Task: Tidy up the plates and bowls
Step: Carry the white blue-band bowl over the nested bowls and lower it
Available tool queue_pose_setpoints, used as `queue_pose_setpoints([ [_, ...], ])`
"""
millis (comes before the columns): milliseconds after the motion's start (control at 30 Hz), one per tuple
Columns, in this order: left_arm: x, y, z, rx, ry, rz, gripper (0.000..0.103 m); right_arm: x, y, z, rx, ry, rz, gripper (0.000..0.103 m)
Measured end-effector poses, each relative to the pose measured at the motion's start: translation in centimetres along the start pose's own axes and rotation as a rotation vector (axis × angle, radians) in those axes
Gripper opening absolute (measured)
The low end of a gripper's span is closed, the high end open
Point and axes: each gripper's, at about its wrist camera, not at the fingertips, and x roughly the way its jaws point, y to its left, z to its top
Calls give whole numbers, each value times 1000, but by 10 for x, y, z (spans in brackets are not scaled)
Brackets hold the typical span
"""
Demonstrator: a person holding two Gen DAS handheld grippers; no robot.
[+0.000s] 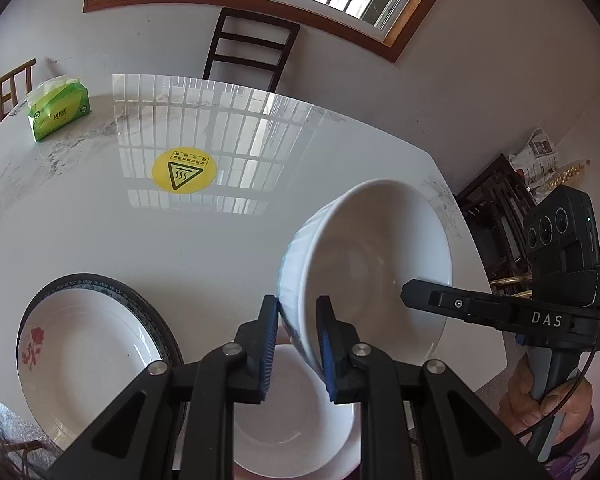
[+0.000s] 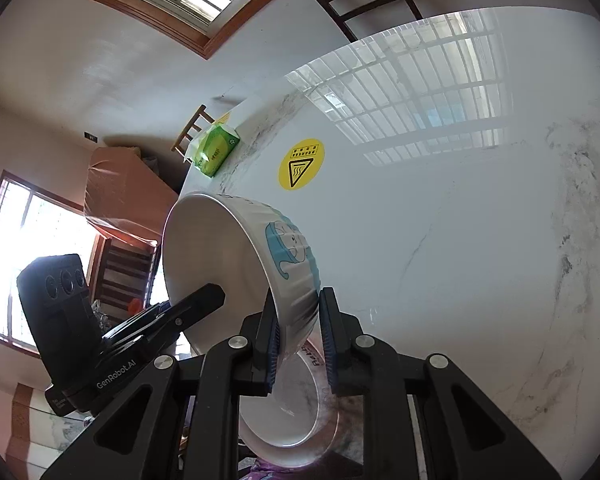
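Note:
A white ribbed bowl with a blue cartoon on its outside hangs tilted above the marble table. My left gripper is shut on its near rim. My right gripper is shut on the opposite rim and shows in the left wrist view at the right. The left gripper shows in the right wrist view with one finger inside the bowl. Under the held bowl a second white bowl sits on the table. A white plate with a red rose lies at the near left on a dark-rimmed plate.
A green tissue pack stands at the table's far left edge. A yellow heat-warning sticker marks the tabletop's middle. A dark chair stands behind the table. A hand holds the right gripper's handle.

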Motion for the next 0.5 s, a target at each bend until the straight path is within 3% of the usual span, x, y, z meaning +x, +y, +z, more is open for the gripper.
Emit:
queue_pose_setpoints([
  [500, -33, 6, -67, 12, 39, 1, 20, -5, 23, -69, -43, 53, -22, 19],
])
